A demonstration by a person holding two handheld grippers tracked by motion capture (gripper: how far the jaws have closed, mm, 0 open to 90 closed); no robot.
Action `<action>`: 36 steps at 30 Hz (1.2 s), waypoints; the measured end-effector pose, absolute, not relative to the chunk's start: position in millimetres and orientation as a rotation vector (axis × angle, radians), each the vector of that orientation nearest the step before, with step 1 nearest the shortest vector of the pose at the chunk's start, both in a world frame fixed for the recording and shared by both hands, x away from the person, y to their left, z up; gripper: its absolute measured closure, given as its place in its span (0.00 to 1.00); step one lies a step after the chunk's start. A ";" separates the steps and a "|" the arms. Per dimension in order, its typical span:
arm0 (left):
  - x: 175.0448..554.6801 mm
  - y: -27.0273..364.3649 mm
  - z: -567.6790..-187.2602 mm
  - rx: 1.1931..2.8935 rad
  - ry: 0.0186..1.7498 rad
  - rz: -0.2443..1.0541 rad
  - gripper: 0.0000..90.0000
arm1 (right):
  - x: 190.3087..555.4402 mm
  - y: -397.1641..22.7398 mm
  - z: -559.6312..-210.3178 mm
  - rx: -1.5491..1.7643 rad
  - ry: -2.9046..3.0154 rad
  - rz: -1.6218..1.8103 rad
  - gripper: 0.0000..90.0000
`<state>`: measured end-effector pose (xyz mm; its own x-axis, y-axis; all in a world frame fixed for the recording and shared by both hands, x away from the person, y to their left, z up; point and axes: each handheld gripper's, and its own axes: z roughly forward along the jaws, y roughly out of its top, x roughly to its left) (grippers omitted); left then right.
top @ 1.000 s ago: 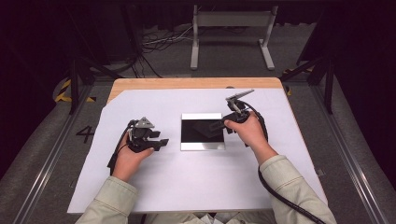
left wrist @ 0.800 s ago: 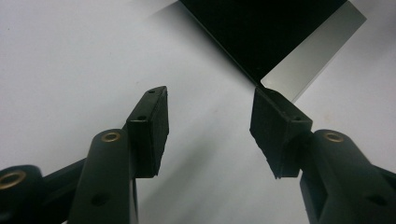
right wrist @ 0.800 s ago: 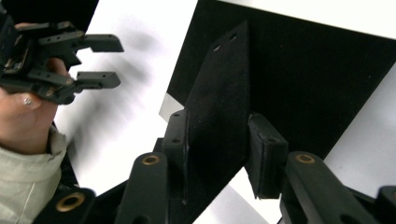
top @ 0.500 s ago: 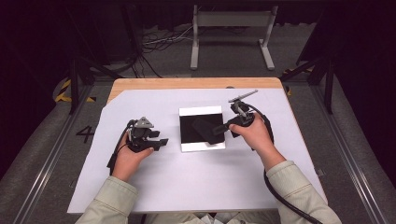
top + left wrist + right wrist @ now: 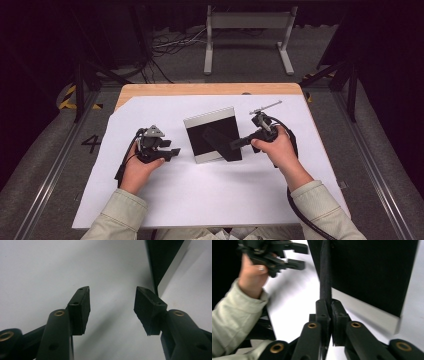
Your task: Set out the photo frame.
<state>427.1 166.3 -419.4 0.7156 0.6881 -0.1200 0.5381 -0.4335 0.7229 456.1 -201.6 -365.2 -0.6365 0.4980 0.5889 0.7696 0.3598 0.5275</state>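
Observation:
A picture frame (image 5: pixel 212 132) with a black back and a pale rim is tipped up at the middle of the white sheet, back toward me. Its black stand leg (image 5: pixel 220 144) sticks out from the back. My right gripper (image 5: pixel 239 142) is shut on that leg; in the right gripper view the stand leg (image 5: pixel 325 270) runs up from between the closed right gripper (image 5: pixel 329 307), with the frame back (image 5: pixel 372 272) to its right. My left gripper (image 5: pixel 175 152) rests left of the frame, open and holding nothing. In the left gripper view, the left gripper (image 5: pixel 111 302) has a frame corner (image 5: pixel 162 260) just beyond it.
A white sheet (image 5: pixel 200 200) covers most of a wooden table (image 5: pixel 210 90). Beyond the table's far edge, a grey metal stand (image 5: pixel 247 30) and cables lie on the floor. Black cables trail from both grippers toward me.
The frame lay flat a second ago. The right gripper closed on its stand leg and lifted it, so the frame now stands tilted and turned. The left gripper stayed put.

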 end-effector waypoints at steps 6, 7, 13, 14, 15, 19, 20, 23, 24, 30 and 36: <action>426.7 165.8 -419.1 2.139 0.927 0.247 0.53 | 448.2 -204.7 -359.7 -1.092 -2.331 -1.203 0.98; 426.8 165.9 -419.2 2.139 0.926 0.247 0.53 | 447.5 -205.4 -359.7 -1.092 -2.332 -1.209 0.98; 427.1 165.8 -419.5 2.143 0.928 0.246 0.53 | 441.3 -209.2 -359.6 -1.078 -2.351 -1.272 0.98; 427.3 165.8 -419.6 2.145 0.927 0.248 0.53 | 440.3 -209.8 -359.3 -1.078 -2.361 -1.287 0.98; 427.3 165.8 -419.6 2.145 0.927 0.248 0.53 | 440.3 -209.8 -359.3 -1.078 -2.361 -1.287 0.98; 427.4 165.0 -419.9 2.143 0.928 0.247 0.53 | 439.9 -214.3 -362.2 -1.100 -2.373 -1.377 0.98; 427.4 165.0 -419.9 2.143 0.928 0.247 0.53 | 439.9 -214.3 -362.2 -1.100 -2.373 -1.377 0.98; 427.3 164.5 -420.1 2.144 0.929 0.248 0.53 | 441.9 -214.4 -365.2 -1.104 -2.393 -1.430 0.98; 427.3 164.4 -420.1 2.145 0.927 0.248 0.53 | 443.1 -214.2 -366.9 -1.097 -2.402 -1.450 0.98; 427.3 164.5 -420.3 2.146 0.926 0.246 0.53 | 447.5 -213.7 -379.2 -1.073 -2.425 -1.566 0.98; 427.1 164.2 -420.2 2.148 0.926 0.244 0.53 | 446.9 -215.2 -389.8 -1.065 -2.423 -1.644 0.98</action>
